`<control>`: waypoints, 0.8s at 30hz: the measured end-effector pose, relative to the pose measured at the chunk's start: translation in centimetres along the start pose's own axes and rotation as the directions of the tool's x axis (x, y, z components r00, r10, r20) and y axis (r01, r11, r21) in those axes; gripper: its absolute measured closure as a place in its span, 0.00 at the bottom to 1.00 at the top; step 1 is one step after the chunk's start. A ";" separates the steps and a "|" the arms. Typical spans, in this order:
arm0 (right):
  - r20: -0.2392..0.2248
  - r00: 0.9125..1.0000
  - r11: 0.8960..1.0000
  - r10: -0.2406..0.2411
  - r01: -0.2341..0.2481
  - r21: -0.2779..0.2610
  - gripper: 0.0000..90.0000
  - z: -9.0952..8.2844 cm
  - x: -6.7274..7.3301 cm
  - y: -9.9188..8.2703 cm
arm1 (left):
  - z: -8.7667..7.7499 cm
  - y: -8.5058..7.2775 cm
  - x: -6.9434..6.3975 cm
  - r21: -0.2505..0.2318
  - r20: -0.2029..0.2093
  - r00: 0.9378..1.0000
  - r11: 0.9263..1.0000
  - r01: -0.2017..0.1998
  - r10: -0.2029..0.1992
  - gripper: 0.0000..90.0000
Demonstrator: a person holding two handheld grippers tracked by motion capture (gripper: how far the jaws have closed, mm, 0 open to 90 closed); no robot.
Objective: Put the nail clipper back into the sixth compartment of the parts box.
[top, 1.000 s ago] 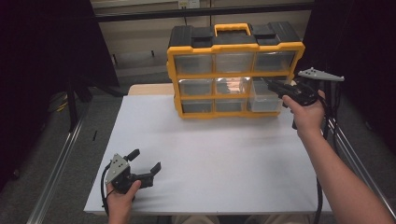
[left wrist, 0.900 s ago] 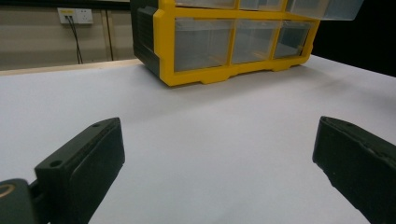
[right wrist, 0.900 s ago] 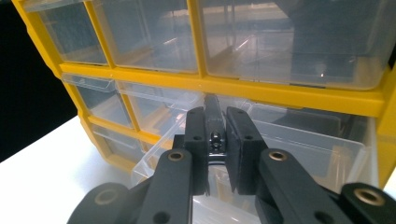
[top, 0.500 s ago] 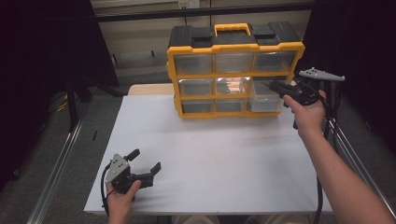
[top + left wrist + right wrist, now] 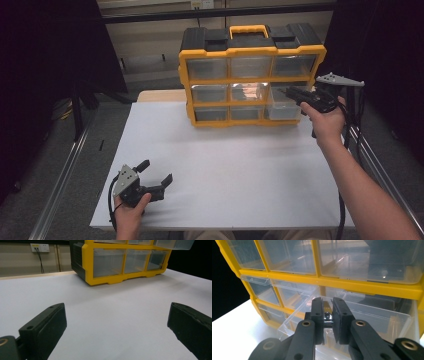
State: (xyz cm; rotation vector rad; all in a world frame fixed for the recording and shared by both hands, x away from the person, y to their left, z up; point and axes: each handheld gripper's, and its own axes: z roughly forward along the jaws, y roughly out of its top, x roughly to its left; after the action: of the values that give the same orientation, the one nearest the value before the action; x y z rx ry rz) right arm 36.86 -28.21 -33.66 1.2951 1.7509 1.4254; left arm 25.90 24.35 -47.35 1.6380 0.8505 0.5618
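A yellow and black drawer cabinet [image 5: 250, 75] stands upright at the far side of the white table [image 5: 225, 165], its clear drawers facing me. The drawers look empty, though glare hides some. The middle-row right drawer [image 5: 352, 315] is pulled out. My right gripper [image 5: 328, 312] hovers over it, jaws nearly closed on a small dark round thing [image 5: 327, 315]; I cannot tell its shape. My left gripper [image 5: 157, 175] rests near the table's front edge, jaws wide apart, holding nothing.

White table [image 5: 240, 170]; wall socket [image 5: 39, 247] with plugged cable behind.
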 end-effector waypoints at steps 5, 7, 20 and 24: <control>-0.004 1.000 1.000 -0.007 0.007 0.007 0.89 0.1 -0.1 -0.1 | 0.0 0.0 0.0 -0.002 0.005 1.000 1.000 0.006 -0.006 0.03; -0.003 1.000 1.000 -0.002 0.002 0.006 0.89 0.2 0.0 -0.1 | 0.0 0.0 0.0 -0.001 0.006 1.000 1.000 0.001 -0.001 0.03; -0.004 1.000 0.999 -0.019 0.019 -0.031 0.63 0.1 0.5 -0.1 | 0.0 0.0 0.0 0.003 0.001 1.000 1.000 -0.005 0.005 0.03; -0.015 1.000 0.998 -0.013 0.013 -0.055 0.53 -0.2 0.6 -0.1 | 0.0 0.0 -0.1 0.001 0.002 1.000 1.000 -0.001 0.001 0.03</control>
State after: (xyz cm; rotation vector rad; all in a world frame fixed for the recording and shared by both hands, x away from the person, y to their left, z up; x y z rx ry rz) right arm 36.37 -27.75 -33.63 1.2452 1.7154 1.4697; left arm 25.90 24.28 -47.33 1.6394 0.8487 0.5604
